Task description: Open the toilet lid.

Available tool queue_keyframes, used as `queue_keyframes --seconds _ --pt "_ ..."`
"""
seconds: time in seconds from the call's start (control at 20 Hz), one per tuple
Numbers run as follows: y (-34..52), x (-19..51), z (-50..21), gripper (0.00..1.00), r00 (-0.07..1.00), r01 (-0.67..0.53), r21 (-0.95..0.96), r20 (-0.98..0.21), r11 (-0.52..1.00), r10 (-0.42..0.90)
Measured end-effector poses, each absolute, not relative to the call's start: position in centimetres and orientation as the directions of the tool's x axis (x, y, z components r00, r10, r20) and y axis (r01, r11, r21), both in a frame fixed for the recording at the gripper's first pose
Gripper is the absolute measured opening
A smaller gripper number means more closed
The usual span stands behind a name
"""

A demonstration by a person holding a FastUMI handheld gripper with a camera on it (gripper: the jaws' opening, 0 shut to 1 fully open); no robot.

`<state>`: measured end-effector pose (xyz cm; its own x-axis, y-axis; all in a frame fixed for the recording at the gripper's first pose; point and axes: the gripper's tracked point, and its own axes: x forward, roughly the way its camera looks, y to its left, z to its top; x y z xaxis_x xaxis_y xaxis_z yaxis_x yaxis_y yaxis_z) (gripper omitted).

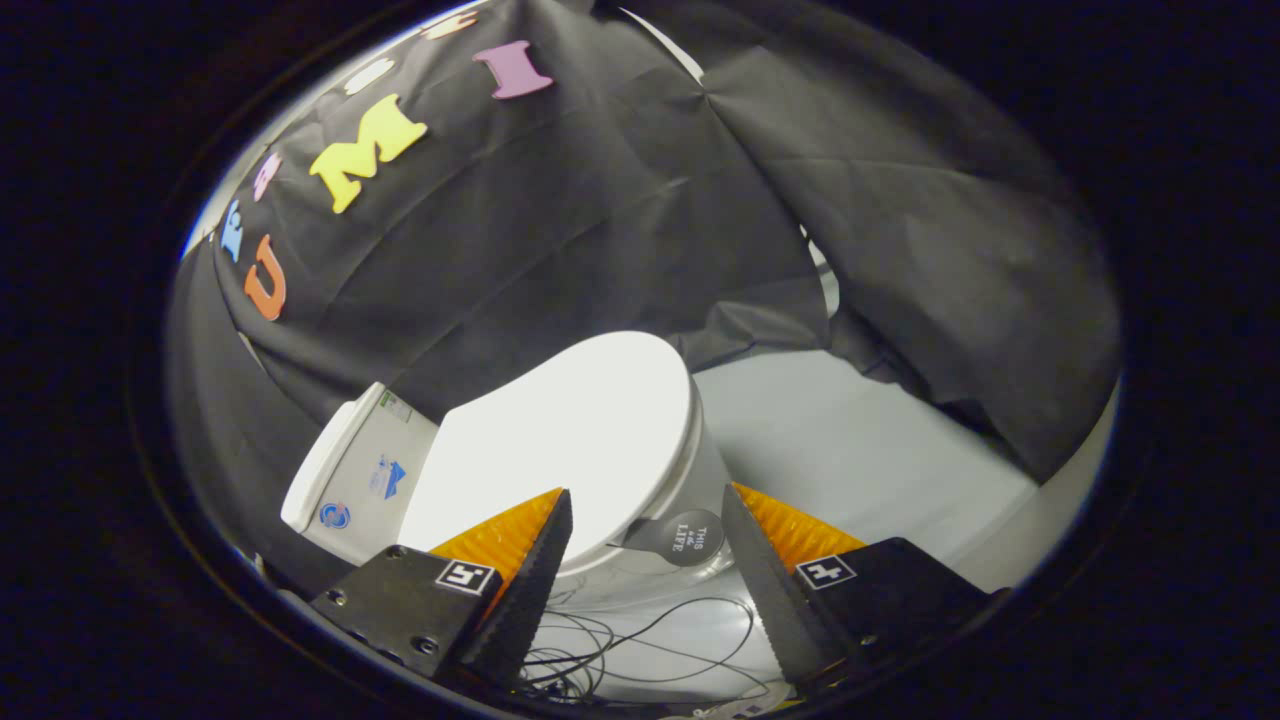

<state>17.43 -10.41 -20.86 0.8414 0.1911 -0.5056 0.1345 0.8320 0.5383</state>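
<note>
Inside a booth draped in black cloth (560, 240), the gripper (646, 505) is hovering with its fingers spread wide apart, gripping nothing. Just beyond the fingertips, a white toilet (690, 480) is sitting with its lid (570, 440) closed, a round dark tab (686, 537) sticking out from the lid's front edge between the fingers. Thin cables (640, 640) are trailing over the pale floor (860, 450) below.
</note>
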Motion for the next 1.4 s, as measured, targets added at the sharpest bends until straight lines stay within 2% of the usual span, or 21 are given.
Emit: queue_keyframes --seconds 0.15,0.55,0.7,0.75,0.95,1.1,1.25,1.3,1.4 --pt "-10.5 18.0 -22.4 0.93 0.817 0.151 0.598 -0.524 0.787 0.241" --pt "-9.5 18.8 -25.5 0.80 0.776 0.193 0.743 -0.515 0.641 0.364" --pt "-9.6 19.4 -25.5 0.63 0.792 0.202 0.806 -0.469 0.557 0.391" --pt "-9.2 19.3 -25.4 0.61 0.790 0.197 0.826 -0.453 0.529 0.413" --pt "-9.6 19.3 -26.3 0.38 0.788 0.216 0.843 -0.448 0.492 0.422" --pt "-10.3 18.9 -25.8 0.21 0.785 0.234 0.886 -0.414 0.399 0.460" --pt "-9.6 19.1 -25.5 0.13 0.781 0.236 0.911 -0.385 0.340 0.491" --pt "-9.6 19.2 -25.4 0.09 0.779 0.232 0.906 -0.391 0.355 0.490" --pt "-9.5 19.2 -25.3 0.06 0.777 0.225 0.891 -0.409 0.395 0.479"
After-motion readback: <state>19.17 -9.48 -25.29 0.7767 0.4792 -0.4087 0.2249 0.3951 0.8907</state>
